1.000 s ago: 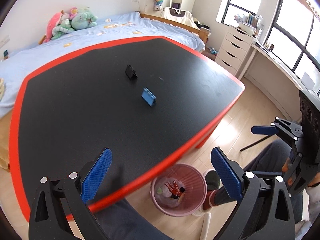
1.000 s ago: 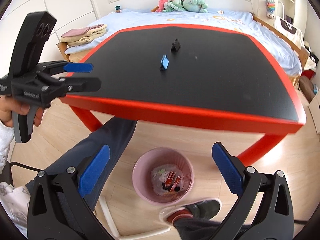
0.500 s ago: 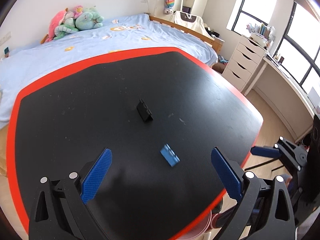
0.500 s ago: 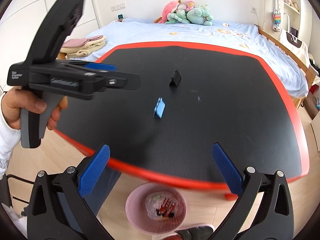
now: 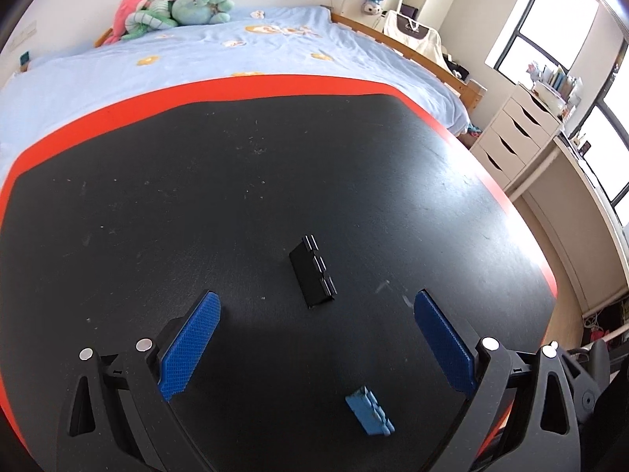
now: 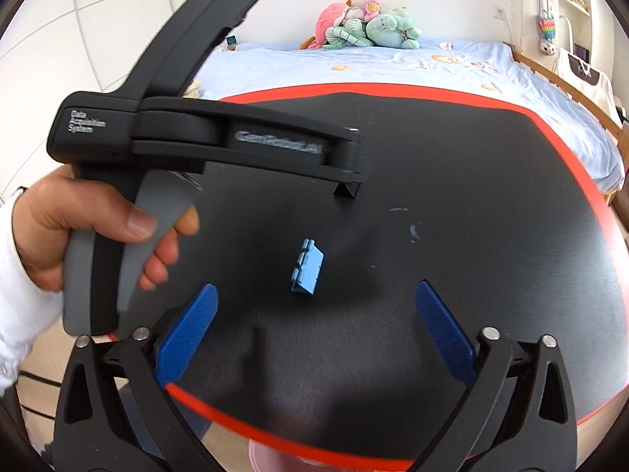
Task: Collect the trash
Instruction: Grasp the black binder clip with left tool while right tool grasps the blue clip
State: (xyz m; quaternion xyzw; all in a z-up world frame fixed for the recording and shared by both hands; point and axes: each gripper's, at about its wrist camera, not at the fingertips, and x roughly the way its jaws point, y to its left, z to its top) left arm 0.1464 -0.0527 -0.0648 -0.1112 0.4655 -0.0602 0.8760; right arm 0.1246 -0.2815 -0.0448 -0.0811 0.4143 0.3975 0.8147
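A black brick (image 5: 313,271) and a blue brick (image 5: 369,416) lie on the black table with a red rim (image 5: 118,196). My left gripper (image 5: 314,338) is open and empty, above the table, with the black brick just ahead between its fingers and the blue brick below it. My right gripper (image 6: 314,326) is open and empty, with the blue brick (image 6: 307,266) just ahead of it. The right wrist view shows the left gripper's body (image 6: 220,145) over the black brick (image 6: 346,190), mostly hiding it.
A bed (image 5: 236,51) with plush toys (image 5: 169,8) stands behind the table. White drawers (image 5: 523,133) and a desk stand at the right by the windows. A sliver of the pink bin (image 6: 271,457) shows under the table's near edge.
Both grippers moved forward from the pink bin on the floor to over the table, closer to the two bricks. Both stay open.
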